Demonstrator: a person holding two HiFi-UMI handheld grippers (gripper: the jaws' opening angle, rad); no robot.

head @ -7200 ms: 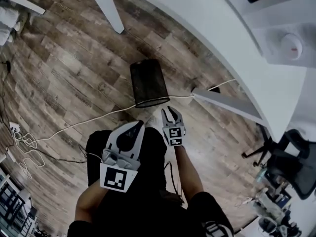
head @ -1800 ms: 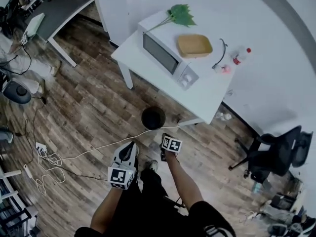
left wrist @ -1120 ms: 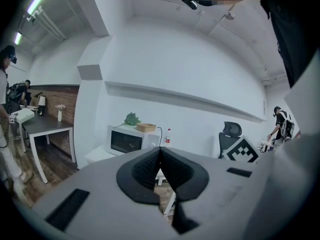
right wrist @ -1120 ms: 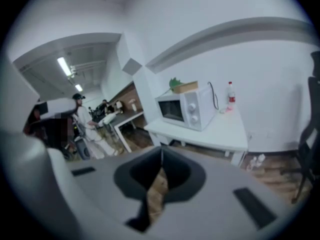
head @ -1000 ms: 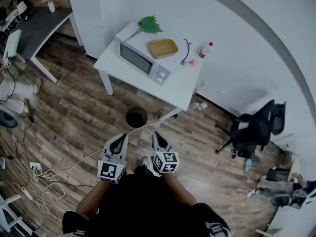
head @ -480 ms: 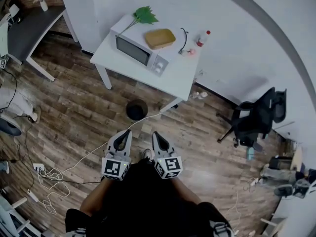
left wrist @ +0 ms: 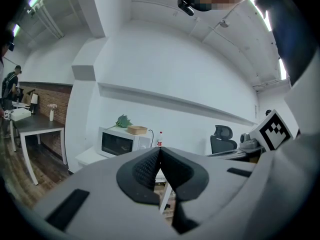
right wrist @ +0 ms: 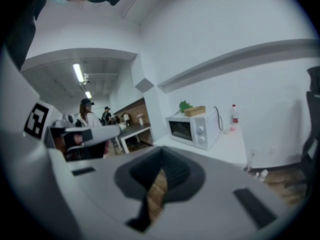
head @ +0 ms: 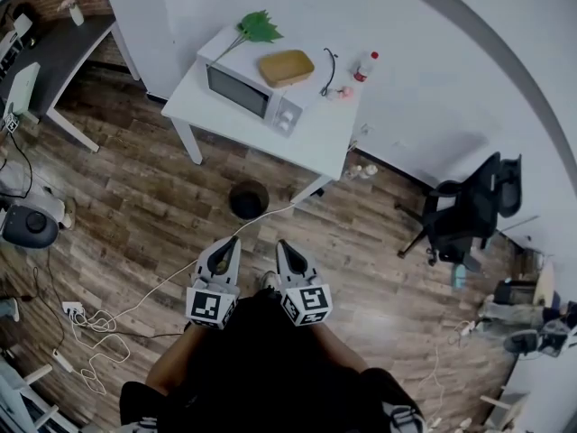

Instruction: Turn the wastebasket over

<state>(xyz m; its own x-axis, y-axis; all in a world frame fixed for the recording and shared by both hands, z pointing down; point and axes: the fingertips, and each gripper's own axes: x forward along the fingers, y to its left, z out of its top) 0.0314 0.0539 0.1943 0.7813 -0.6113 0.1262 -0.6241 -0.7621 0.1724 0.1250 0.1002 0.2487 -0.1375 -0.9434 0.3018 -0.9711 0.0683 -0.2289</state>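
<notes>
The black mesh wastebasket (head: 249, 199) stands on the wooden floor beside the leg of the white table (head: 297, 138); from above it reads as a dark round disc. My left gripper (head: 229, 243) and right gripper (head: 281, 244) hover side by side in front of my body, well short of the basket and apart from it. Both point toward the table. In the left gripper view the left gripper's (left wrist: 159, 151) jaws meet, with nothing between them. The right gripper (right wrist: 161, 160) is likewise shut and empty. Neither gripper view shows the basket.
On the table are a microwave (head: 245, 93), a wooden tray (head: 286, 67), a green leaf (head: 258, 26) and a bottle (head: 363, 64). A white cable (head: 171, 278) crosses the floor before the basket. An office chair (head: 464, 215) stands right, a dark desk (head: 50, 57) left. People (right wrist: 87, 116) stand far off.
The head view has pulled back from close over the basket to high above it. Over the last second both grippers drew slightly nearer my body; the basket stayed put.
</notes>
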